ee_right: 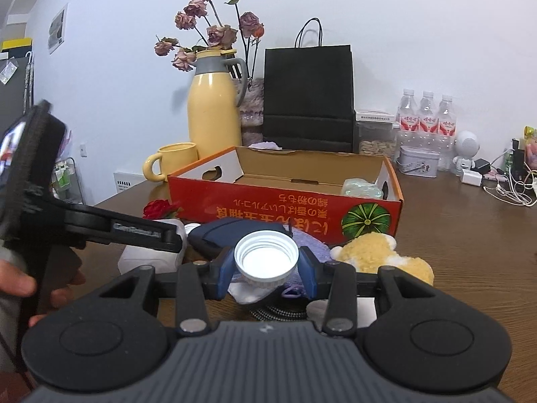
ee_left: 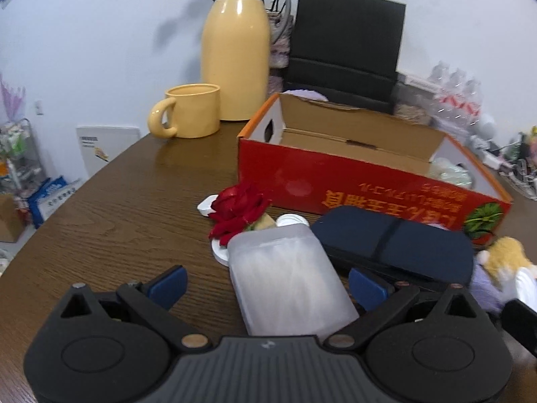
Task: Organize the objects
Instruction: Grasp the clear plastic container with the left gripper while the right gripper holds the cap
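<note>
My left gripper (ee_left: 266,283) is open, its blue fingertips apart on either side of a frosted plastic box of cotton swabs (ee_left: 288,278) lying on the table. Beyond it lie a red fabric rose (ee_left: 240,210), white caps (ee_left: 291,220) and a dark blue case (ee_left: 392,243). My right gripper (ee_right: 266,262) is shut on a white bottle cap (ee_right: 266,257), held above a purple and yellow plush toy (ee_right: 379,253). The open red cardboard box (ee_right: 285,206) stands just behind, with a pale green item (ee_right: 362,188) inside; it also shows in the left wrist view (ee_left: 335,181).
A yellow thermos (ee_right: 214,107), yellow mug (ee_right: 174,161), dried flowers and a black paper bag (ee_right: 307,97) stand behind the box. Water bottles (ee_right: 426,117), a tin (ee_right: 419,161) and cables (ee_right: 510,188) sit at the right. The left gripper's body (ee_right: 84,221) fills the right view's left side.
</note>
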